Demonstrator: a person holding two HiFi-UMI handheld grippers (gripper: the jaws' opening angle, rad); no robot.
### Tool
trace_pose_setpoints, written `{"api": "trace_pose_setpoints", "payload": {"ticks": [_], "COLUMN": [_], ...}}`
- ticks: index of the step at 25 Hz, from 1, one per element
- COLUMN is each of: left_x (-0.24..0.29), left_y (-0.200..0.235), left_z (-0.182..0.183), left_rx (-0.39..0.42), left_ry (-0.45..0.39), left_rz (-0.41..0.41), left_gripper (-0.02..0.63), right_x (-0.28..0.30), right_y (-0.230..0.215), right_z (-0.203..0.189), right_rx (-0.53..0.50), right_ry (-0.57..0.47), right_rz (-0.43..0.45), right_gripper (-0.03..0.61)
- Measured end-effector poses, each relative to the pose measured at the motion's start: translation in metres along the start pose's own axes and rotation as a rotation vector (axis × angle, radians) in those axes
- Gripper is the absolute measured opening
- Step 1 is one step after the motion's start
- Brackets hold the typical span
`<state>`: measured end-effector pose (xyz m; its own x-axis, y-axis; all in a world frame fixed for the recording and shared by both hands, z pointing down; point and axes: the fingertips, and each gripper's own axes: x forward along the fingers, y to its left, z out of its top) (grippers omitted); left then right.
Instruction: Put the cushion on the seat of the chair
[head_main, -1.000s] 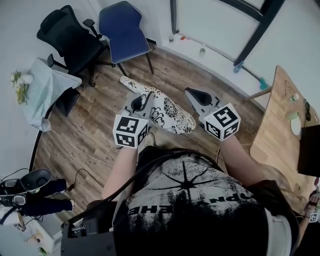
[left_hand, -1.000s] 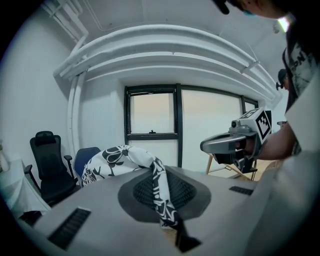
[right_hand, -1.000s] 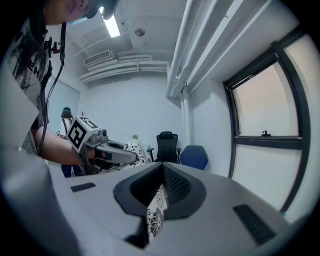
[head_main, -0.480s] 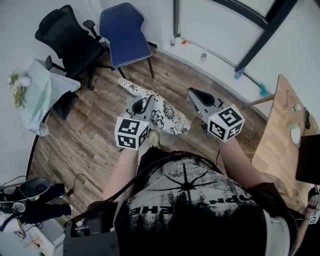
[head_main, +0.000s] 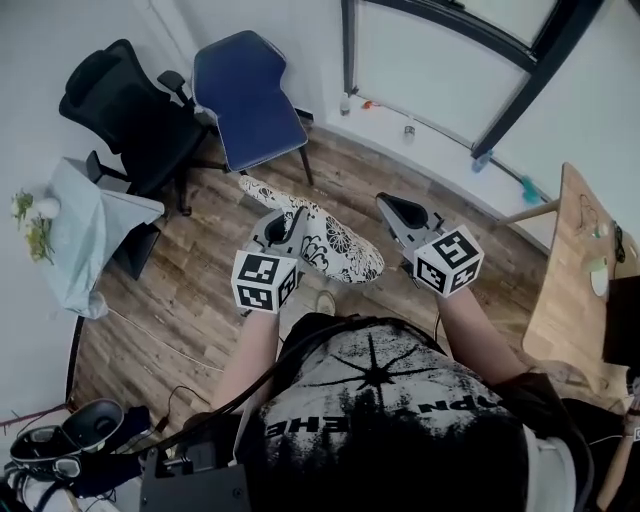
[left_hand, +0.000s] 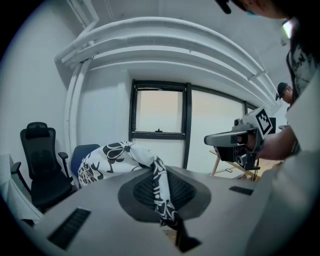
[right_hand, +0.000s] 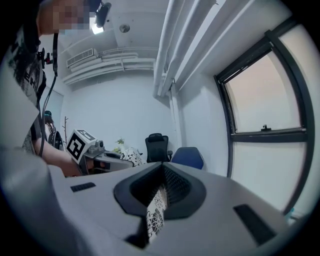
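A black-and-white patterned cushion (head_main: 322, 238) hangs above the wood floor between my two grippers. The left gripper (head_main: 284, 224) is shut on its left side; the pinched cloth (left_hand: 161, 192) runs down between the jaws, and the cushion's bulk (left_hand: 107, 160) bulges beyond them. The right gripper (head_main: 396, 214) is shut on a strip of the same patterned cloth (right_hand: 156, 202). Ahead stands the blue chair (head_main: 246, 96), its seat bare; it also shows as the blue chair (left_hand: 79, 156) and the blue chair (right_hand: 188, 157) behind the jaws.
A black office chair (head_main: 122, 112) stands left of the blue one. A table under a pale cloth (head_main: 88, 212) with flowers is at far left. A wooden table (head_main: 580, 290) is at right. Shoes (head_main: 62, 440) lie at lower left. Small bottles (head_main: 408, 130) line the wall.
Both grippers and the cushion have come nearer the blue chair, which now sits lower in the head view. The grips look the same.
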<state>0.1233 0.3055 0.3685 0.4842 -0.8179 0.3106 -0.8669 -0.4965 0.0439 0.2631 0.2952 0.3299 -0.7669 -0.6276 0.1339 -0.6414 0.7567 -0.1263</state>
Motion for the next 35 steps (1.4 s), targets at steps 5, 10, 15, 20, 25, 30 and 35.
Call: {"api": "trace_pose_setpoints", "payload": {"ticks": [5, 10, 15, 20, 25, 30, 35], "left_x": [0.009, 0.025, 0.039, 0.047, 0.045, 0.046, 0.065], "left_y": [0.005, 0.047, 0.105, 0.140, 0.160, 0.189, 0.216], "left_z": [0.004, 0.012, 0.009, 0.000, 0.000, -0.008, -0.017], "left_rx": [0.025, 0.021, 0.000, -0.032, -0.065, -0.086, -0.118], "left_ry": [-0.008, -0.014, -0.007, -0.003, -0.007, 0.016, 0.033], "left_rz": [-0.039, -0.069, -0.087, -0.098, -0.082, -0.047, -0.002], "left_gripper": [0.025, 0.025, 0.025, 0.025, 0.025, 0.025, 0.025], "right_x": [0.001, 0.041, 0.107, 0.157, 0.182, 0.212, 0.244], "right_y": [-0.004, -0.014, -0.012, -0.005, -0.002, -0.002, -0.018], "right_z": [-0.004, -0.003, -0.006, -0.011, -0.014, -0.019, -0.025], "right_rx": [0.002, -0.013, -0.021, -0.036, -0.075, -0.063, -0.086], "right_ry": [-0.023, 0.008, 0.039, 0.081, 0.125, 0.151, 0.175], "right_rz": [-0.051, -0.108, -0.107, -0.076, -0.042, -0.007, 0.037], "right_gripper": [0.018, 0.018, 0.018, 0.018, 0.018, 0.018, 0.018]}}
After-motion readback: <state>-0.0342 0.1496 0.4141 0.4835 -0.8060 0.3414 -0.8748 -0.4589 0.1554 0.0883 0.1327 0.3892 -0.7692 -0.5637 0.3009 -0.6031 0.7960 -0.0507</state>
